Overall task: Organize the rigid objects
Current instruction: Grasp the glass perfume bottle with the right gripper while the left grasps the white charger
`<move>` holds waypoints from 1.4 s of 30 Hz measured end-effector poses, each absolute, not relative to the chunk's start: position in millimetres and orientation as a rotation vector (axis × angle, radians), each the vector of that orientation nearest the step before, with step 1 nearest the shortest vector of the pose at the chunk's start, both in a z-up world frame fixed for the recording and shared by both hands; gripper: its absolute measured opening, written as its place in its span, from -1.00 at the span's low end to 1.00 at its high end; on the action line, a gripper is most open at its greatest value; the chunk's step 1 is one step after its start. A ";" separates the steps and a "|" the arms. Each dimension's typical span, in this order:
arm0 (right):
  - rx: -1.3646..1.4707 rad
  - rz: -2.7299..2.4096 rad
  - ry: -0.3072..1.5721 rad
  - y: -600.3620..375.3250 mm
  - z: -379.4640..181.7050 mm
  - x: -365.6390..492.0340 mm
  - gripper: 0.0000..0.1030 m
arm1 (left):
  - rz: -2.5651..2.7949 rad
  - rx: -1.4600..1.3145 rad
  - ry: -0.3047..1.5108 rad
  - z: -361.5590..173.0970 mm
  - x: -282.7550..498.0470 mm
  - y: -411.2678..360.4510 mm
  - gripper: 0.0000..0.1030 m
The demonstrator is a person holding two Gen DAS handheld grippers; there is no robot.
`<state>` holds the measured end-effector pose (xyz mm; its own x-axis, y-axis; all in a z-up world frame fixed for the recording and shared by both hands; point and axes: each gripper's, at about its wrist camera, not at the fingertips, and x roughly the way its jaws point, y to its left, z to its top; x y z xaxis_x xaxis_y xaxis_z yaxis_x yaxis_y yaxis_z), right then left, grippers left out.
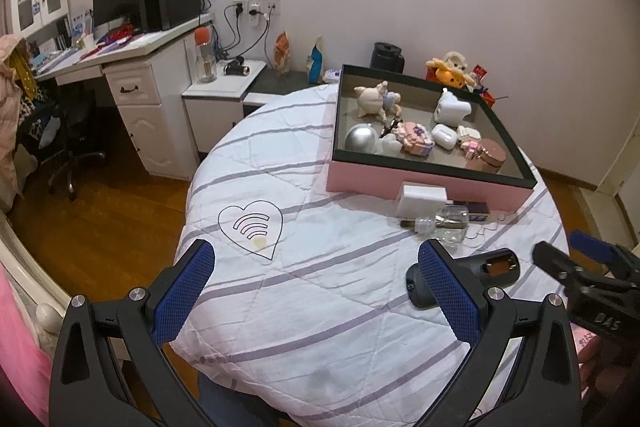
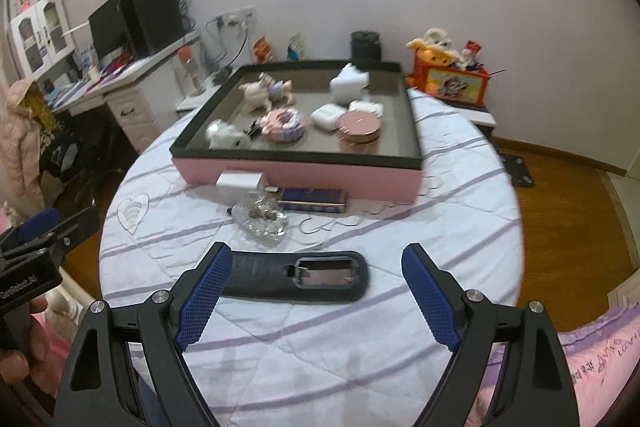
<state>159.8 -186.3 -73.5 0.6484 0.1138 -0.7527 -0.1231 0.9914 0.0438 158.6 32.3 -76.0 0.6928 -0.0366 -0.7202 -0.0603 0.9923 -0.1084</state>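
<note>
While we held both tools over the striped quilt (image 2: pixel 460 187) on the round worktop, each stood with its jaws wide apart and nothing between them. Our right tool (image 2: pixel 316 291) hovered just above the black remote (image 2: pixel 260 277), which lay face down with its battery bay uncovered, straight ahead of the blue pads (image 2: pixel 204 299) and partly between them, though we could not tell whether the left pad touched it. Beyond the remote, farther from that tool, lay a clear glass bottle (image 2: pixel 262 221) on its side, a dark blue case (image 2: pixel 312 201) and a white charger (image 2: pixel 239 185), all close against the pink tray (image 2: pixel 304 175). Inside the tray sat small figurines, a white earbud case (image 2: pixel 326 117) and a round pink tin (image 2: pixel 359 127).

Our left tool (image 1: pixel 316 291) hung over bare quilt, with a heart print (image 1: pixel 251 227) ahead of its left finger. From its camera, the remote (image 1: pixel 496 269) lay behind its right finger, and the right tool (image 1: pixel 588 259) showed at the far right.
</note>
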 end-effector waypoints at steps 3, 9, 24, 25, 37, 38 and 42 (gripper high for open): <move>-0.027 0.157 0.883 -177.6 -87.2 175.8 0.71 | 0.019 -0.127 0.823 -83.9 166.7 33.6 1.00; -0.042 0.200 0.933 -160.0 -114.4 207.5 0.71 | 0.025 -0.134 0.866 -102.6 183.6 37.3 1.00; -0.067 0.314 0.976 -136.2 -149.9 239.1 0.05 | 0.012 -0.129 0.928 -130.0 218.3 29.6 1.00; -0.070 0.318 0.972 -136.1 -149.3 238.3 0.05 | 0.009 -0.130 0.929 -130.5 219.1 28.5 1.00; 0.015 0.256 0.941 -187.0 -129.1 228.5 0.05 | -0.127 -0.116 0.924 -132.2 241.8 -16.8 1.00; 0.016 0.245 0.940 -191.3 -128.4 228.3 0.05 | -0.133 -0.112 0.928 -132.8 244.7 -21.3 1.00; 0.020 0.205 0.941 -205.6 -129.9 233.0 0.05 | -0.147 -0.083 0.942 -139.7 259.7 -41.6 0.99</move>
<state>233.0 -205.6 -129.9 0.5709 0.1834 -0.8002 -0.1663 0.9804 0.1060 259.7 -41.6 -139.7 0.5789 -0.1621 -0.7991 0.0898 0.9867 -0.1352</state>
